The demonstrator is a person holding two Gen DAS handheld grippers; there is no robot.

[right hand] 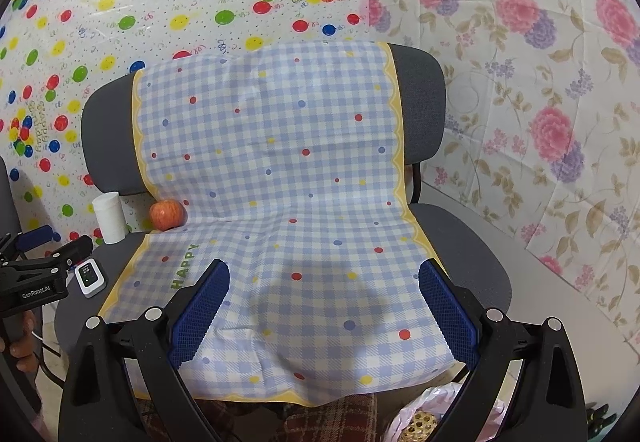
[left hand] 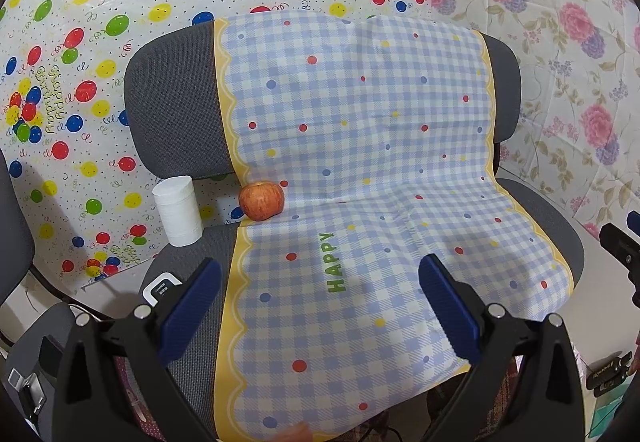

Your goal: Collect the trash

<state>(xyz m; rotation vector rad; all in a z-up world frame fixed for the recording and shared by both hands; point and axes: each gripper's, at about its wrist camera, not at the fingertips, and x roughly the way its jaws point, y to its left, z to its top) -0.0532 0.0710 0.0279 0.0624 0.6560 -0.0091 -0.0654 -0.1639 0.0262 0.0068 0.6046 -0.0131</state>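
A grey office chair point(left hand: 176, 110) point(right hand: 424, 90) is draped with a blue checked cloth point(left hand: 360, 162) point(right hand: 280, 182). A red apple point(left hand: 261, 200) point(right hand: 167, 215) sits at the seat's back left. A white paper roll point(left hand: 179, 210) point(right hand: 109, 218) stands upright left of it. A small white device point(left hand: 161, 288) point(right hand: 91, 276) lies on the seat's left edge. My left gripper point(left hand: 320, 278) is open and empty over the seat's front. My right gripper point(right hand: 324, 278) is open and empty over the cloth. A pink plastic bag point(right hand: 432, 414) lies below the seat front.
A balloon-print sheet point(left hand: 120, 2) and a floral sheet point(right hand: 540, 82) cover the walls behind. The right gripper shows at the left wrist view's right edge point(left hand: 624, 250). The left gripper point(right hand: 36, 278) shows in the right wrist view at far left. Another chair edge point(left hand: 12, 210) stands at left.
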